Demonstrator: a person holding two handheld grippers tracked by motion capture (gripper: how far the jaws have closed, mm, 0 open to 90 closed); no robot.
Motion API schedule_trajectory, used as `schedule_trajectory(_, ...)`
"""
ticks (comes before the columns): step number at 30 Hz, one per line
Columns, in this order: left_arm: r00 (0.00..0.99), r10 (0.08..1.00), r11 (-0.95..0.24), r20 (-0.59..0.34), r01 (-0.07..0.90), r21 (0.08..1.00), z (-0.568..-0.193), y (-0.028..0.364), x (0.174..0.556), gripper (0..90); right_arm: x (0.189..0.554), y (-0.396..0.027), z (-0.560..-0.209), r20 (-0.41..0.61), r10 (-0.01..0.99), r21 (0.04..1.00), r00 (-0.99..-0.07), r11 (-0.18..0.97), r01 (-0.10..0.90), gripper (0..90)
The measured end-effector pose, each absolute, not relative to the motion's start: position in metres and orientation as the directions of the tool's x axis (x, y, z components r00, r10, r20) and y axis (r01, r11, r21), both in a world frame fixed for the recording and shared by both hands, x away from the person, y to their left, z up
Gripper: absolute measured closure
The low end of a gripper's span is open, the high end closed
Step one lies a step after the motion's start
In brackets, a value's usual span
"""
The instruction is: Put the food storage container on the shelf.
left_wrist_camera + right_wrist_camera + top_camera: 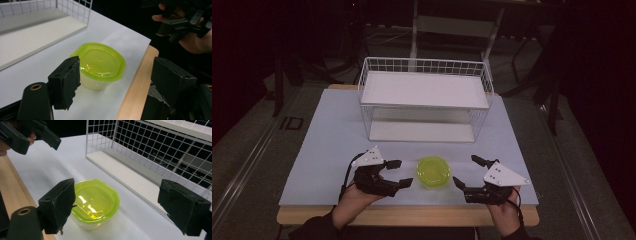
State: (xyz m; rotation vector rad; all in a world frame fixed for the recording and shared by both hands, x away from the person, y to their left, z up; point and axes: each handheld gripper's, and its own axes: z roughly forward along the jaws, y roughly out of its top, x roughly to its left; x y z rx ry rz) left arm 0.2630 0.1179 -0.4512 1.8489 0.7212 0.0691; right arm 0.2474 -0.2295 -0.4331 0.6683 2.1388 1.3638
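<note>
Container: small clear tub with yellow-green lid, upright on the white table sheet, near the front edge, between the two grippers, touched by neither.
Container, left gripper view: ahead of the jaws, closer to the left jaw, lid seated flat.
Container, right gripper view: ahead and low, just beside the left jaw, lid glossy with a light glare.
Left gripper: held in the person's left hand, just left of the container, jaws spread wide, nothing between the pads.
Left gripper, own view: jaws apart, container beyond them, not pressed.
Right gripper: held in the right hand, just right of the container, jaws spread, pointing toward it, nothing gripped.
Right gripper, own view: wide gap, pads clear of the tub.
Wire rack: white, two shelves, farther back on the table, well apart from the container, open side toward the person.
Table edge: bare wood strip along the front, below the sheet.
Surroundings: dark floor, dim chair legs behind.
</note>
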Motion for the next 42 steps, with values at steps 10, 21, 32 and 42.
schedule_trajectory(10, 0.719, 0.572, -0.185, -0.394, 0.582, 0.792, -0.466, 0.105, 0.286, 31.6, 0.273, -0.221, -0.435, 0.0, 0.642, 0.907, -0.766, 0.323, 0.27, 10.9)
schedule_trajectory(21, 0.619, 0.629, -0.148, -0.47, 0.689, 0.709, -0.502, 0.091, 0.306, 43.6, 0.304, -0.215, -0.455, 0.075, 0.667, 0.833, -0.741, 0.367, 0.415, 35.0)
schedule_trajectory(32, 0.614, 0.585, -0.147, -0.531, 0.723, 0.675, -0.511, 0.087, 0.309, 58.0, 0.318, -0.203, -0.48, 0.163, 0.663, 0.746, -0.731, 0.402, 0.531, 44.5)
schedule_trajectory(42, 0.639, 0.564, -0.168, -0.523, 0.709, 0.685, -0.509, 0.081, 0.299, 66.1, 0.315, -0.205, -0.485, 0.219, 0.666, 0.693, -0.713, 0.408, 0.594, 64.1)
